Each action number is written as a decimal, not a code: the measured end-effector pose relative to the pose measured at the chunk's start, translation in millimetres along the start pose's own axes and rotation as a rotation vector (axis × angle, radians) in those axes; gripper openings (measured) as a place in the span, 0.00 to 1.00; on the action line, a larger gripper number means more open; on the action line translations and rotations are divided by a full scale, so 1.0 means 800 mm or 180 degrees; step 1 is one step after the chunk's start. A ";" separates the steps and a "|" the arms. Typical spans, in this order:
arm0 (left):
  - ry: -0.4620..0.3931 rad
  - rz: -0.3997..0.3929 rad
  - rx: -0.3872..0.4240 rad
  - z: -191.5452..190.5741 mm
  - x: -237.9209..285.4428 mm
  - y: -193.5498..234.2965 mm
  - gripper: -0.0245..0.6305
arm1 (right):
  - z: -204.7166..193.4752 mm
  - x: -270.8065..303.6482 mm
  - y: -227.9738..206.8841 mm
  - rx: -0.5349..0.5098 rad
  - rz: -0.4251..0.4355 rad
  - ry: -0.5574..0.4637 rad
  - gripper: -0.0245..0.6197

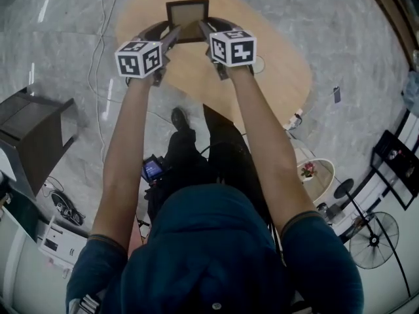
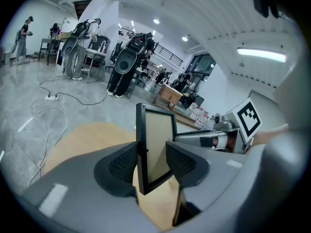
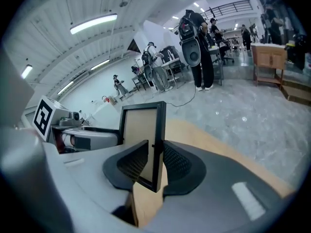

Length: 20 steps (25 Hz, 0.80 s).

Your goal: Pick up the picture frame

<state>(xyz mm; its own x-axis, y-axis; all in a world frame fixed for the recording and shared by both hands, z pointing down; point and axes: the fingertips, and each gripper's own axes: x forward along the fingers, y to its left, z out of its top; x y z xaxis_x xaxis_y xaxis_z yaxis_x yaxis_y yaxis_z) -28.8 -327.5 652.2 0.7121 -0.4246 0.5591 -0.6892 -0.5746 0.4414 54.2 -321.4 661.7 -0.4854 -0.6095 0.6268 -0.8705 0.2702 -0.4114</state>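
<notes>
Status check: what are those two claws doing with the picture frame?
Left gripper, right gripper: both shut on picture frame. Frame upright at table. Nothing obstructing.

The person's left forearm (image 1: 123, 156) and right forearm (image 1: 262, 142) stretch forward from short blue sleeves, bare and almost straight, drawing closer at the wrists. The left hand-held gripper (image 1: 171, 33) and the right hand-held gripper (image 1: 204, 30) sit level and near each other, marker cubes uppermost, tips angled inward. Each has its jaws pressed against the front and back of the picture frame (image 1: 188, 19), the left at its left edge, the right at its right edge.
</notes>
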 end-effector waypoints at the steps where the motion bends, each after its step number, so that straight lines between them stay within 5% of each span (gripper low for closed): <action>1: -0.0055 -0.0008 0.0045 0.012 -0.006 -0.006 0.29 | 0.012 -0.009 0.005 -0.0029 -0.0001 -0.0075 0.16; 20: -0.1247 -0.0084 0.0983 0.218 -0.213 -0.127 0.27 | 0.197 -0.207 0.170 -0.0748 0.0092 -0.1341 0.16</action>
<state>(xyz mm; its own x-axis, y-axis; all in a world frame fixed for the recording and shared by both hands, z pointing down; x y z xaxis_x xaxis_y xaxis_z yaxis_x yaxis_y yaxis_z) -56.7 -318.8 389.6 0.7664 -0.6039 0.2188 -0.6405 -0.7440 0.1904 29.2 -301.0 397.8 -0.4767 -0.8350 0.2748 -0.8755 0.4230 -0.2335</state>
